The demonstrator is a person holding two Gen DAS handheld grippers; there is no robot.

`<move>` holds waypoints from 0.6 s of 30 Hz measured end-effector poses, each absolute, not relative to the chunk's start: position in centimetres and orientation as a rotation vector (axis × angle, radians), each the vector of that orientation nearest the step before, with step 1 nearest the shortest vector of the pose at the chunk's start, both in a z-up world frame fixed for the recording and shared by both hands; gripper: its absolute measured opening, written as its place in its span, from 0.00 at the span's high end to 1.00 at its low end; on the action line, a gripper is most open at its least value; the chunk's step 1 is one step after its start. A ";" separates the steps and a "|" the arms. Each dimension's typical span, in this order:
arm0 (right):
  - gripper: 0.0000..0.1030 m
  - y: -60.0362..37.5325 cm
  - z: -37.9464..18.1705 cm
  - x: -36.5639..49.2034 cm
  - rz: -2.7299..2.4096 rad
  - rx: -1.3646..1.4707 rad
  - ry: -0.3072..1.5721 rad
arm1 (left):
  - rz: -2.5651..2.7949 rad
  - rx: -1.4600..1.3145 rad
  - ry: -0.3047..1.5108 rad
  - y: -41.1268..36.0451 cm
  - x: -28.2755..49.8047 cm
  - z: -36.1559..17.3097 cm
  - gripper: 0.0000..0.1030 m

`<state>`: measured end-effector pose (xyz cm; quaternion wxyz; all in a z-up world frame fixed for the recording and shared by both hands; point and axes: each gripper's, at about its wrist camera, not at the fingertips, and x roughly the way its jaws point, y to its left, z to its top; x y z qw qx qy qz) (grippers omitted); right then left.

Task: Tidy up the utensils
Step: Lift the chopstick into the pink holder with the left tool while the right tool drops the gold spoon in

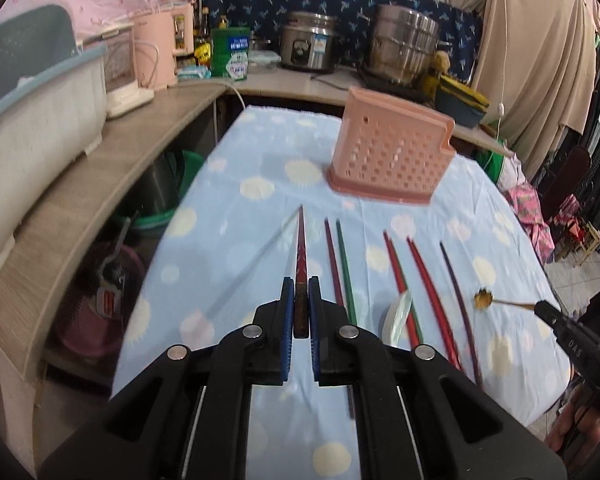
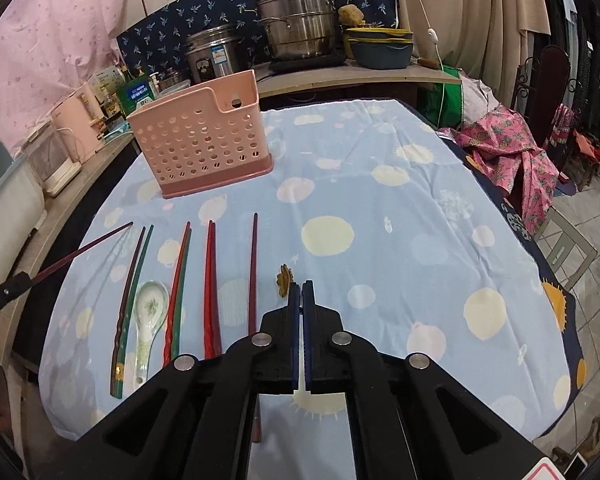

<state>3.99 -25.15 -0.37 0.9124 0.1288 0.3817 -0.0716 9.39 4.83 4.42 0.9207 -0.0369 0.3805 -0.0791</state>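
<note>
pink perforated holder (image 1: 392, 148) waits at the cloth's far end — your left gripper (image 1: 299, 284) clamps a dark red chopstick (image 1: 301, 248), your right gripper (image 2: 301, 286) pinches a small gold flower-headed spoon (image 2: 284, 278). carry both level and drop them in tips-down, one at a time.

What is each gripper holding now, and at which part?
Left gripper: dark red chopstick, by its thick end. Right gripper: small gold spoon, by its handle end.
</note>
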 end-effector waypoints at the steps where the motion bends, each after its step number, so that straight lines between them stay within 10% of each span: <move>1: 0.99 -25.2 -0.2 4.2 -0.145 0.270 0.783 | -0.162 -0.078 0.771 4.8 9.9 5.0 0.93; 18: 0.99 -26.7 8.2 12.8 -0.094 0.262 0.605 | -0.132 -0.089 0.529 4.5 19.1 16.8 0.93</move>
